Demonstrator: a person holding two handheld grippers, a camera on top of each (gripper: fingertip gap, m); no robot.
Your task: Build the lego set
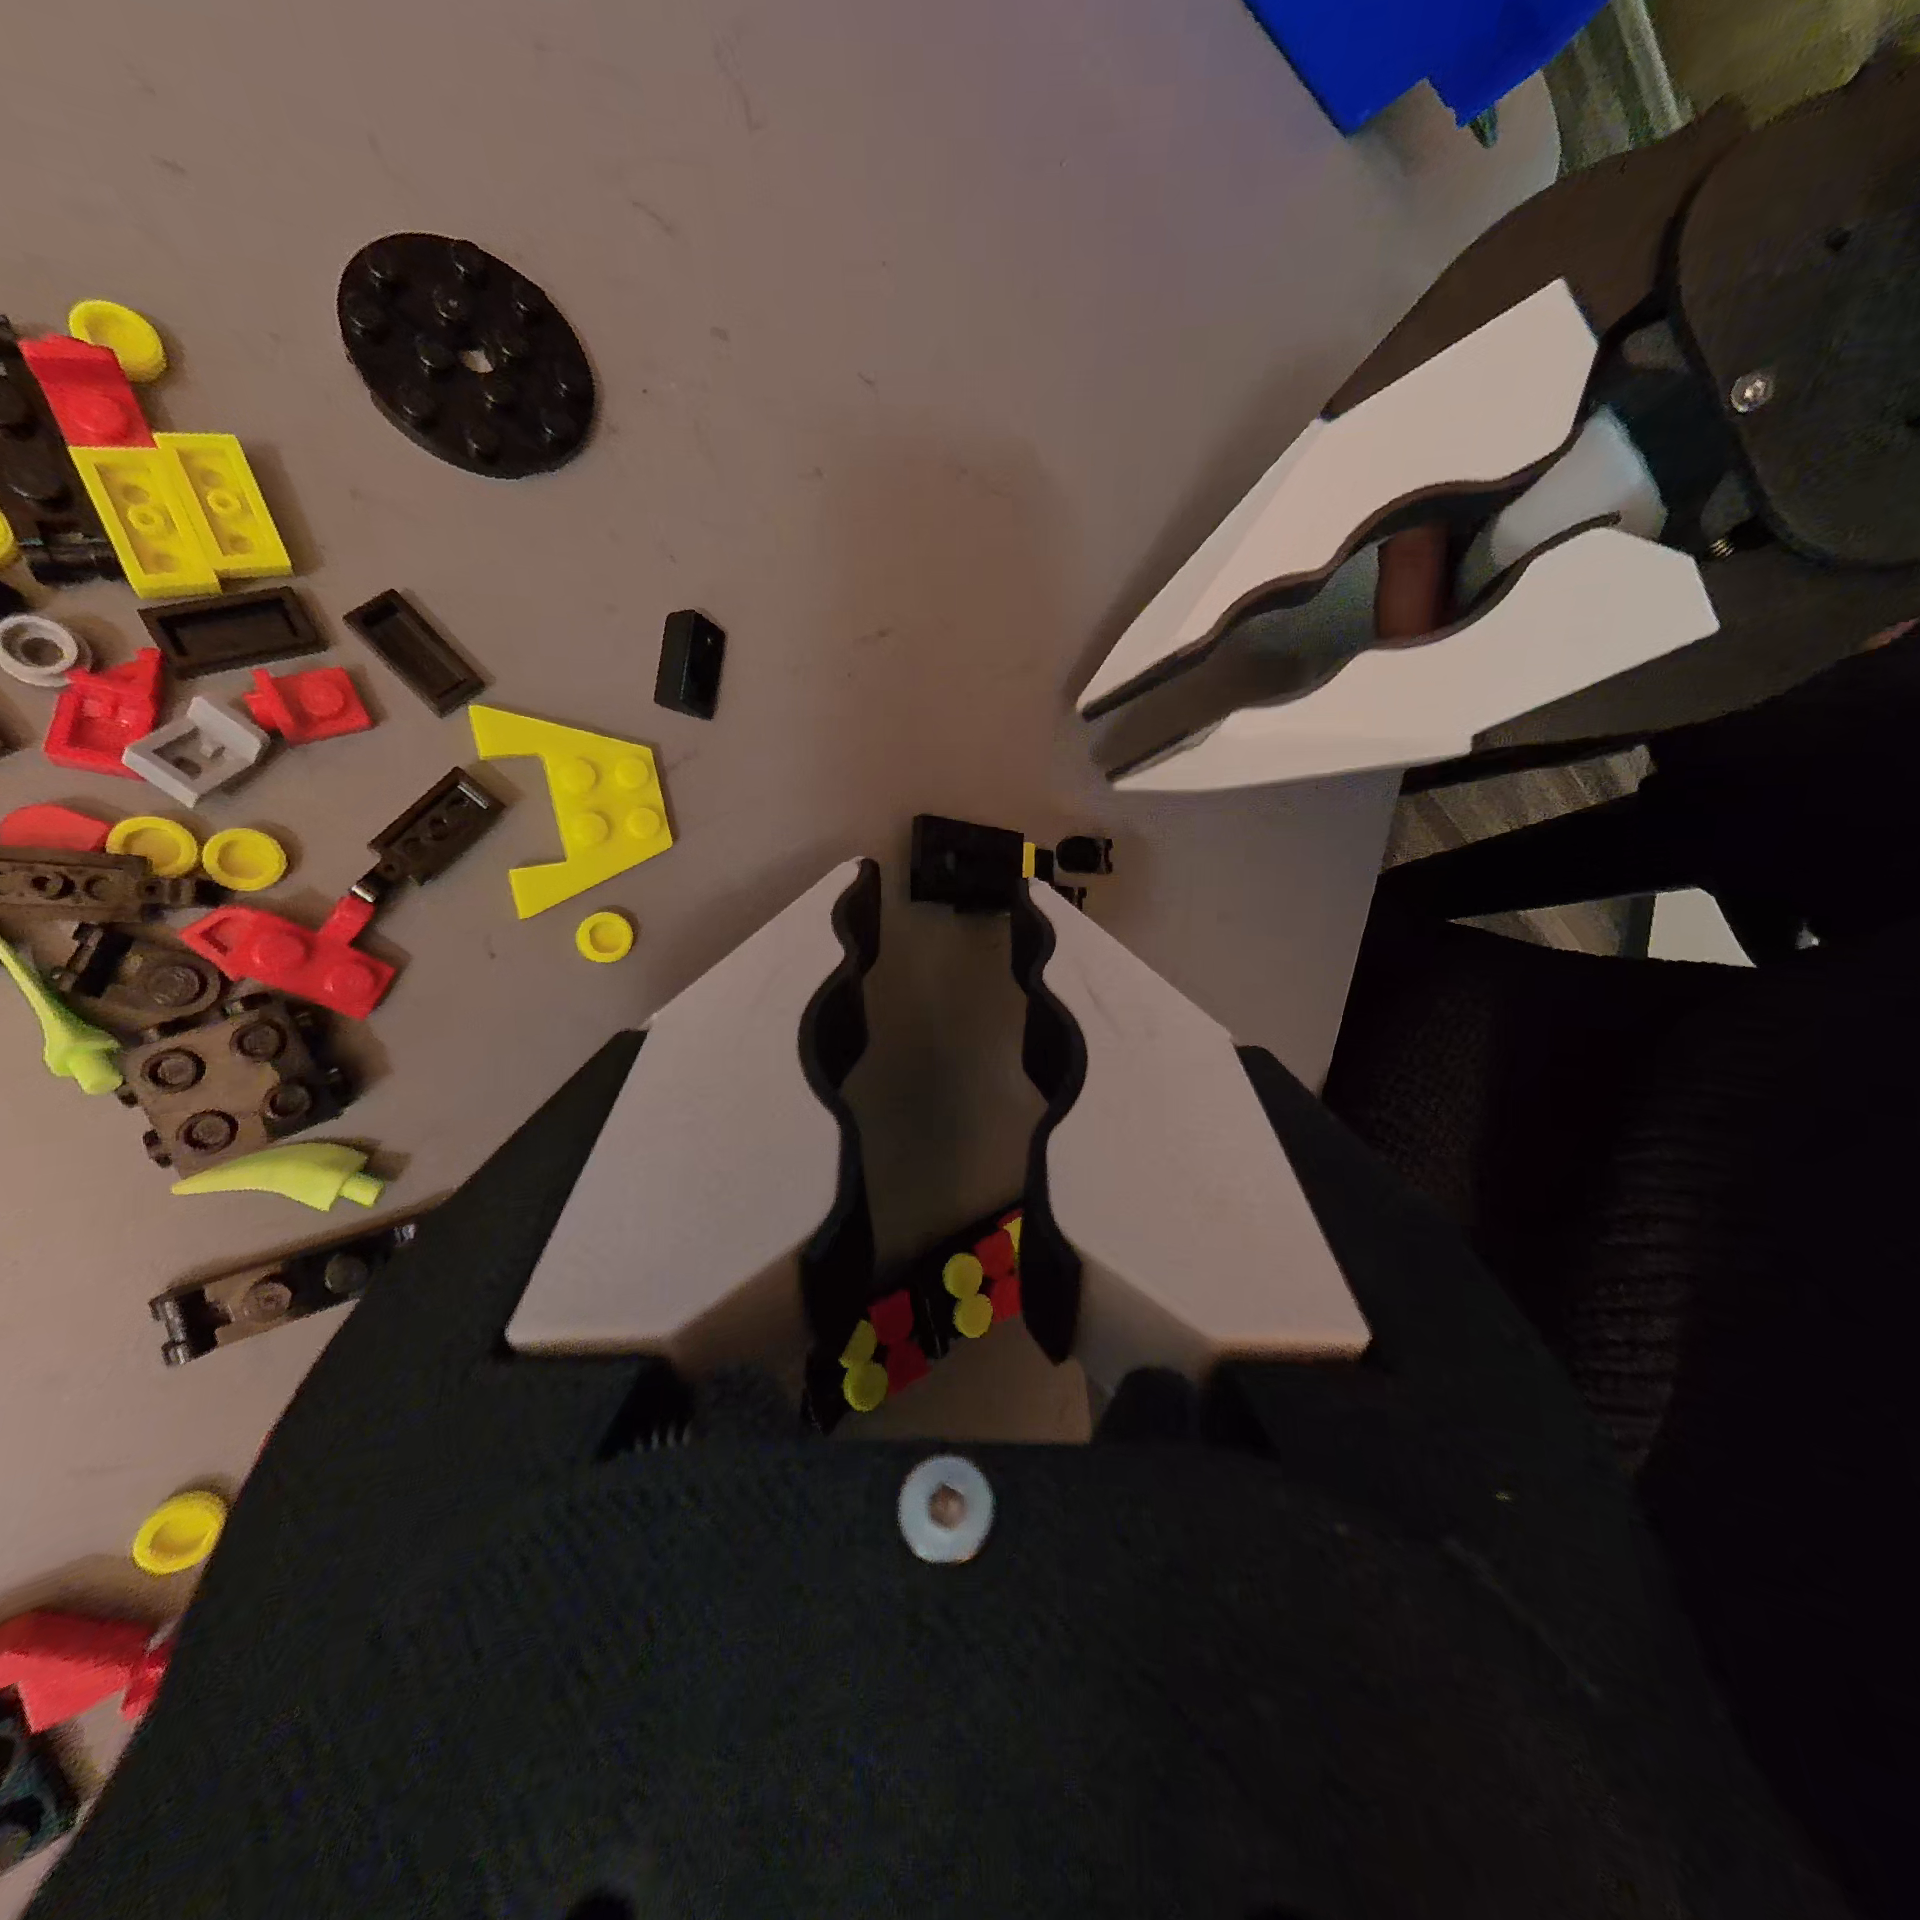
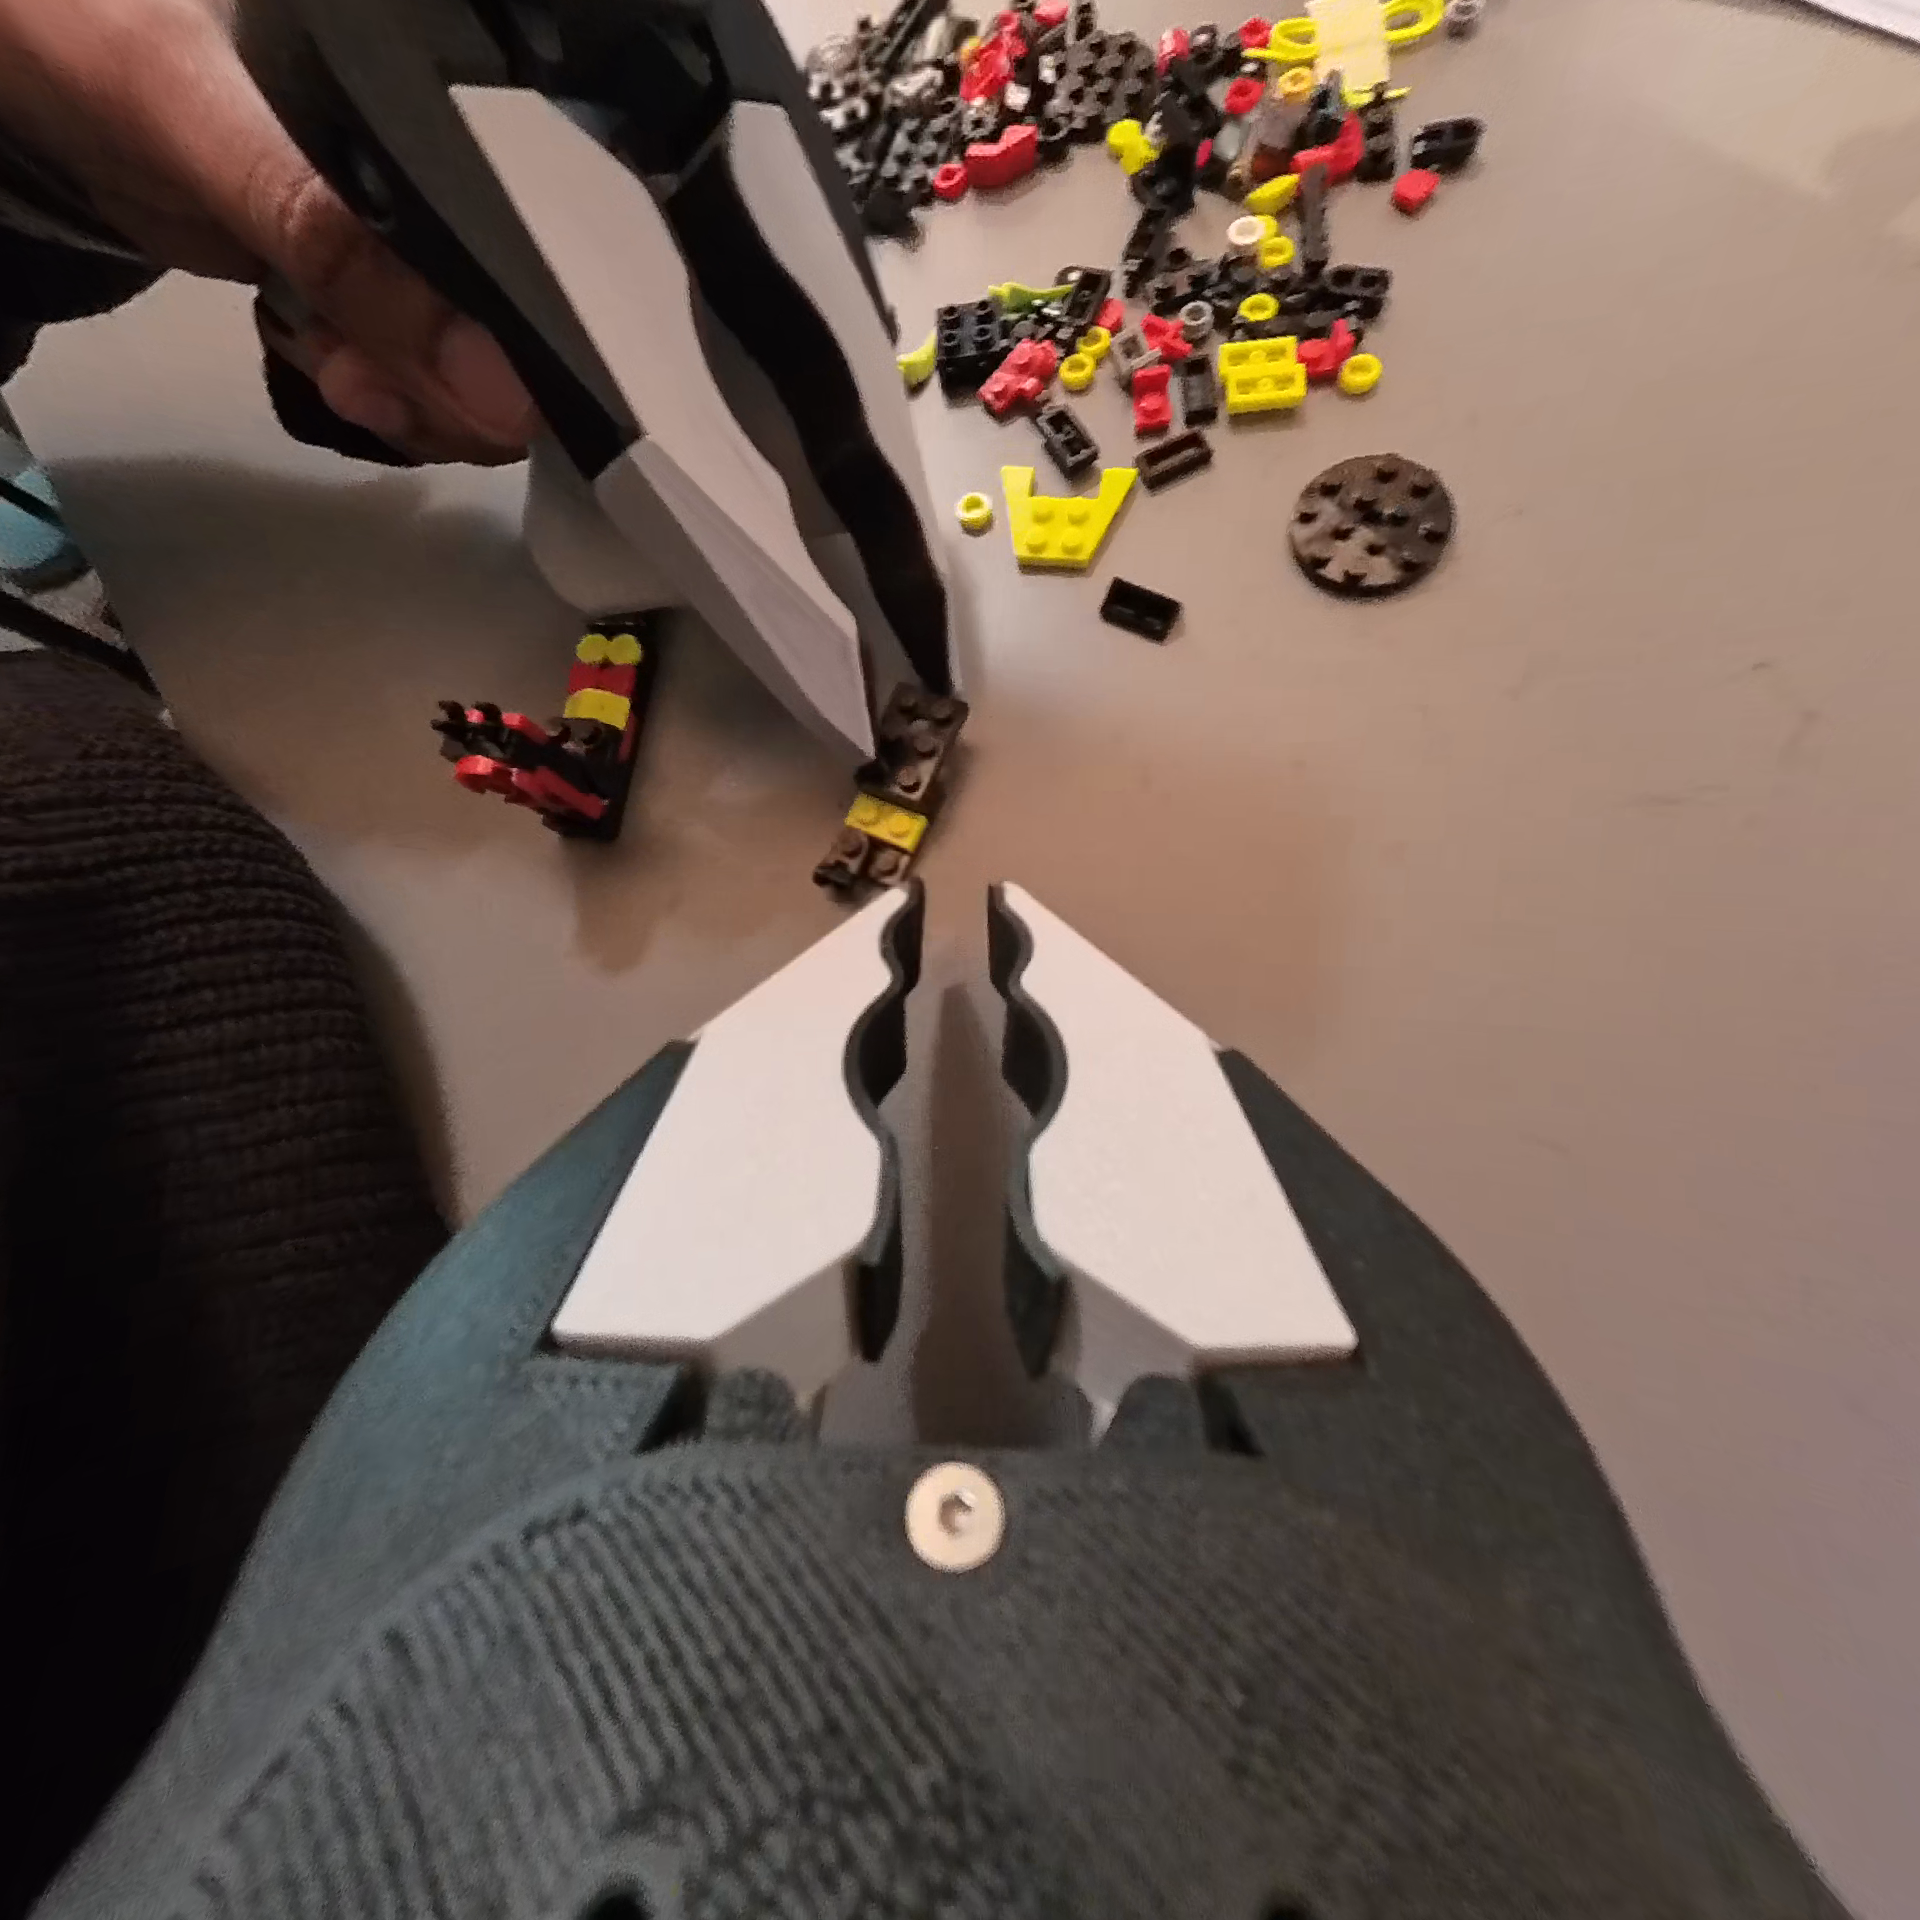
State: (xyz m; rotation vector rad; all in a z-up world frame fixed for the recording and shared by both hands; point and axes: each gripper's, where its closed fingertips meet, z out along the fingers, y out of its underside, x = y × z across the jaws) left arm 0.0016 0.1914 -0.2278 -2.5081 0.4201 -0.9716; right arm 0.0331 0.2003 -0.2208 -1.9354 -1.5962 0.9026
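A small black assembly with a yellow band point(image 1: 961, 857) lies on the table just past my left gripper point(image 1: 945, 888). The gripper is open, and its right fingertip touches the assembly. In the right wrist view the left gripper point(image 2: 909, 717) points down onto the far end of this assembly point(image 2: 894, 816). My right gripper point(image 2: 956, 894) is empty, its jaws a narrow gap apart, just short of the assembly's near end. It also shows in the left wrist view point(image 1: 1096, 743). A second black, red and yellow assembly point(image 2: 597, 717) lies to the left, and shows under my left gripper's jaws point(image 1: 935, 1309).
Loose pieces lie in a pile point(image 2: 1195, 208). Near it are a black round plate point(image 1: 468, 353) point(image 2: 1371, 525), a yellow wedge plate point(image 1: 582, 805) point(image 2: 1065, 514) and a small black brick point(image 1: 689, 662) point(image 2: 1140, 608). The table edge point(image 1: 1371, 831) is close. A blue bin point(image 1: 1403, 52) stands behind. A hand point(image 2: 364, 312) holds the left gripper. My left tips are roughly 5 centimeters from the small black brick point(image 2: 1140, 608). It turns up in the left wrist view point(image 1: 710, 657) as well.
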